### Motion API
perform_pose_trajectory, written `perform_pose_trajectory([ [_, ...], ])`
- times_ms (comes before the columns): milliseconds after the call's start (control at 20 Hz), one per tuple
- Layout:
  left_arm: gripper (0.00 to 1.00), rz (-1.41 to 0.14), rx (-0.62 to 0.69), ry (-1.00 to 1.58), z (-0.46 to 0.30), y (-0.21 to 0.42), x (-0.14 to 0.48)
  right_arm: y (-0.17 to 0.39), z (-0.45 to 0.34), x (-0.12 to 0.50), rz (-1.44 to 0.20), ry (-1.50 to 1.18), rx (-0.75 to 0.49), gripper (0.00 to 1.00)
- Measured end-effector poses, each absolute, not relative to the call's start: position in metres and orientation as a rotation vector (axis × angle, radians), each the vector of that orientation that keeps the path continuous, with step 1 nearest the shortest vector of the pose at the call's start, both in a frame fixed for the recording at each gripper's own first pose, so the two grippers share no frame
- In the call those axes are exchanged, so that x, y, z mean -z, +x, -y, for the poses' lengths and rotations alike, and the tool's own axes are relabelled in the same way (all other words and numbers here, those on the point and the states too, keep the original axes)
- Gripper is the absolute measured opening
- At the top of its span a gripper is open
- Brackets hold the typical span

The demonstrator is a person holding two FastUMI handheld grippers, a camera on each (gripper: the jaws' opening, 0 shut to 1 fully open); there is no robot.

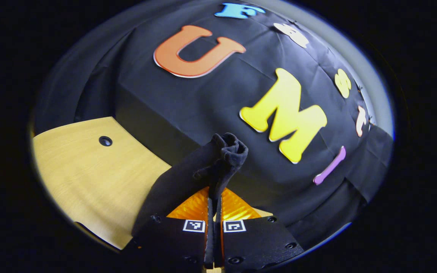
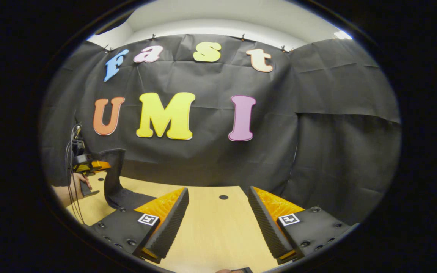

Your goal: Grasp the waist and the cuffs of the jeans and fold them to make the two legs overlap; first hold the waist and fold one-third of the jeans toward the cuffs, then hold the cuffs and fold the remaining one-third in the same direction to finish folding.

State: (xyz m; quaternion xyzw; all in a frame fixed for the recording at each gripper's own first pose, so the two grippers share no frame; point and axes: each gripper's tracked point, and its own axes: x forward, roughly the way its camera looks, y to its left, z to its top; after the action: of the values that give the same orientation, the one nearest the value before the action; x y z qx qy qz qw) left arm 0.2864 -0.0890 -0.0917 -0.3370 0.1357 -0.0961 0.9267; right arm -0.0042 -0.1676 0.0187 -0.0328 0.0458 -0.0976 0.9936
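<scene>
left tongs (image 1: 214, 206) clamped, right tongs (image 2: 218, 220) spread

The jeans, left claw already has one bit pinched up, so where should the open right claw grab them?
Probably the jeans where the cloth bends onto the table, below the left claw. Bring the right claw in low from the right; that edge faces it.

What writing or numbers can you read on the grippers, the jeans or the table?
None can be read.
left gripper: square markers carry a black and white pattern, no letters.
right gripper: same kind of markers, no letters.
jeans: no tag or print in sight.
table: plain wood.
</scene>
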Motion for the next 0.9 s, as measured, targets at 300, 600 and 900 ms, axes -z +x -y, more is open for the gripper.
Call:
perform_pose_trajectory([
  [300, 0.04, -0.451, 0.281, -0.463, 0.185, 0.262, 0.167, -0.026, 0.194, -0.029, -0.085, -0.115, 0.235, 0.98],
  [600, 0.04, -0.61, 0.301, -0.314, 0.216, 0.245, 0.241, -0.033, 0.203, -0.028, -0.092, -0.125, 0.252, 0.98],
  [900, 0.08, -0.669, 0.306, -0.197, 0.224, 0.24, 0.273, -0.027, 0.198, -0.026, -0.092, -0.105, 0.245, 0.98],
])
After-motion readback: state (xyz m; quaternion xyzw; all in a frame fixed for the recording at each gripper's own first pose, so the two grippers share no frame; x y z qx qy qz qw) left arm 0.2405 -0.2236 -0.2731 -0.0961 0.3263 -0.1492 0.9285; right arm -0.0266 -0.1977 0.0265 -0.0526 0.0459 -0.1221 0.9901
